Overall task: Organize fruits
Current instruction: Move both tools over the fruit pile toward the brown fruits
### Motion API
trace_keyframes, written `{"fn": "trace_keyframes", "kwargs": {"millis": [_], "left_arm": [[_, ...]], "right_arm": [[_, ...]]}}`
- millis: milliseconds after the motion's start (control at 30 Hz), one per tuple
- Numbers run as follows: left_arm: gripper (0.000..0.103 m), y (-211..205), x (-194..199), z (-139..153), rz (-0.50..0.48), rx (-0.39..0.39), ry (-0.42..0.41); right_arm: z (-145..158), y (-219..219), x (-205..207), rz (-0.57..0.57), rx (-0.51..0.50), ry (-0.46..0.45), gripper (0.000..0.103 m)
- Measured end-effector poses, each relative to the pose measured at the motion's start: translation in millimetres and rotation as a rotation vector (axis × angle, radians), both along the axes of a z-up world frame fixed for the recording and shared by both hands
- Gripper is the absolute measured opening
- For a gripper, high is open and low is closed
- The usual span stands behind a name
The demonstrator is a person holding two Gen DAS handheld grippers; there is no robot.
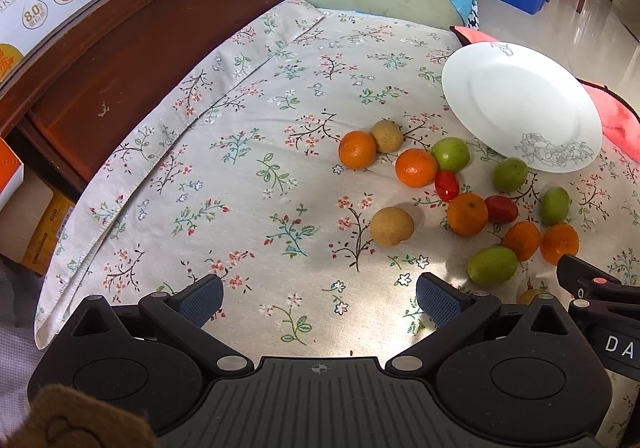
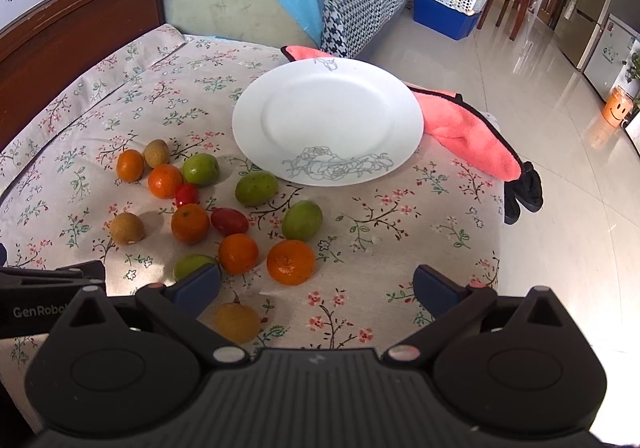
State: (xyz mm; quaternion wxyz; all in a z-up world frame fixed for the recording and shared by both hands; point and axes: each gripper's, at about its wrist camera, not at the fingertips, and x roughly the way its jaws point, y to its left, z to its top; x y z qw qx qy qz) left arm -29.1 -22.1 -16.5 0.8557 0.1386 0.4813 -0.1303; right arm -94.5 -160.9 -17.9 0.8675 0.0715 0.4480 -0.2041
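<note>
both grippers, left gripper (image 1: 320,298) and right gripper (image 2: 316,284), hovered open and empty over the floral tablecloth (image 1: 240,176); loose tangerines (image 2: 291,262) lay beside the white plate (image 2: 328,124).

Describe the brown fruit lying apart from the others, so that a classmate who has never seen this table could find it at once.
Start at the white plate on the floral cloth, then look to the fruit pile on its near left. At the pile's left edge lies a round brown fruit. Unlike the other brown one, which touches an orange, it touches nothing.
</note>
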Motion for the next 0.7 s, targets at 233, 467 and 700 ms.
{"fn": "trace_keyframes", "kwargs": {"millis": [233, 467, 700], "left_arm": [[0.103, -1.3, 0.0, -1.0, -0.003, 0.004, 0.0], [0.103, -1.2, 0.0, -1.1, -0.003, 0.003, 0.0], [0.103, -1.6, -0.1, -0.6, -0.002, 0.0, -0.004]], "right_arm": [[-0.9, 1.3, 1.0, 0.005, -0.003, 0.002, 0.102], [-1.2, 1.9, 1.3, 0.007, -0.005, 0.003, 0.102], [-0.7, 2.0, 1.3, 0.006, -0.012, -0.002, 0.102]]}}
